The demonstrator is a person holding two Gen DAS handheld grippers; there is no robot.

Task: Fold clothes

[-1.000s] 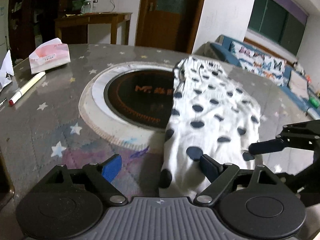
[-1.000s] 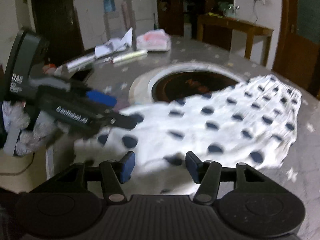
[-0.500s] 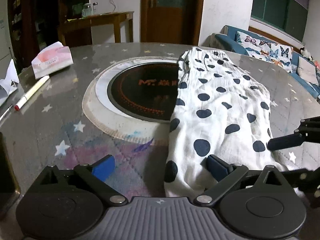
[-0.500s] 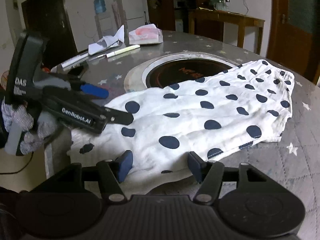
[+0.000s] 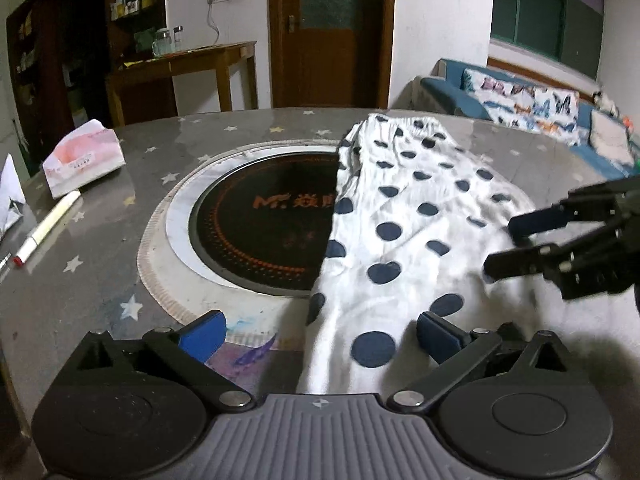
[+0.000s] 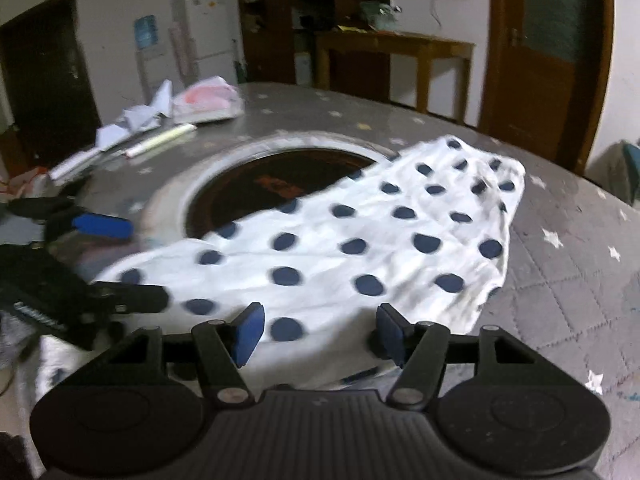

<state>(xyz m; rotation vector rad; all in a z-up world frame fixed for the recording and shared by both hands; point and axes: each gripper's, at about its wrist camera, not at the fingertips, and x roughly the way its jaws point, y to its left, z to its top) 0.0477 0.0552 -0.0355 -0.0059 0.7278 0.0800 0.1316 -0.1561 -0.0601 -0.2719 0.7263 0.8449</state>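
A white garment with navy dots point(image 5: 400, 220) lies stretched out on the grey star-patterned table point(image 5: 80, 288), partly covering the round black hob point(image 5: 264, 224). My left gripper point(image 5: 320, 336) is open, and the garment's near end lies between its blue pads. In the left wrist view my right gripper point(image 5: 502, 248) hovers open at the garment's right edge. In the right wrist view the garment point(image 6: 360, 240) runs away to the right, and my right gripper point(image 6: 320, 332) stands open over its near hem. My left gripper point(image 6: 120, 262) shows at the left there, open at the garment's end.
A tissue pack point(image 5: 82, 158), a pen point(image 5: 46, 228) and folded paper point(image 5: 10, 196) lie on the table's left side. A wooden side table point(image 5: 180, 68) and a door point(image 5: 328, 32) stand behind, and a blue sofa point(image 5: 520, 100) is at the right.
Both grippers have shifted along the garment's near end. The right gripper has moved in over the garment's right edge. Both stay open.
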